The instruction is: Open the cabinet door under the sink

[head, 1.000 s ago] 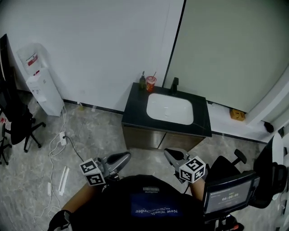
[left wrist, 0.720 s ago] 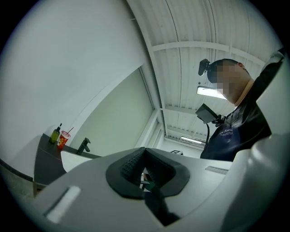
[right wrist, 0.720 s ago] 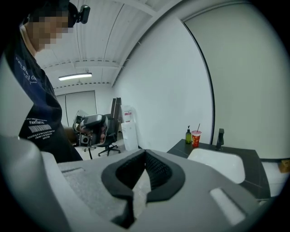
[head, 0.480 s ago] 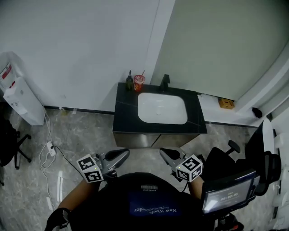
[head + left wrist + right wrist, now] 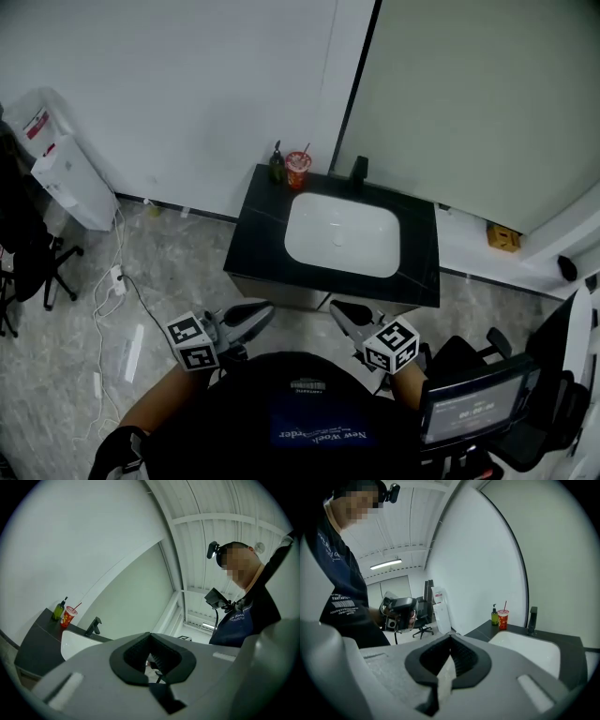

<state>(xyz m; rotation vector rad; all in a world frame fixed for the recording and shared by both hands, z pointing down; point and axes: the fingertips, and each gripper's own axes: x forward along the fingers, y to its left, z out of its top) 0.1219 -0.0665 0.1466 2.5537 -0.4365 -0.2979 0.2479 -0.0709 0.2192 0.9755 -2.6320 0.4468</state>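
Observation:
The sink cabinet has a black countertop and a white basin. A narrow strip of its brown door front shows under the counter's near edge, with the doors closed. My left gripper and right gripper hover side by side just short of that front, both shut and empty, touching nothing. In the left gripper view the shut left gripper points past the basin. In the right gripper view the shut right gripper points over the basin.
A soap bottle, a red cup with a straw and a black faucet stand along the counter's back. A water dispenser, an office chair and floor cables are at the left. A dark chair is at the right.
Both grippers and the head have moved closer to the sink cabinet; the grippers' tips now sit just below the counter's near edge. The jaws stayed shut.

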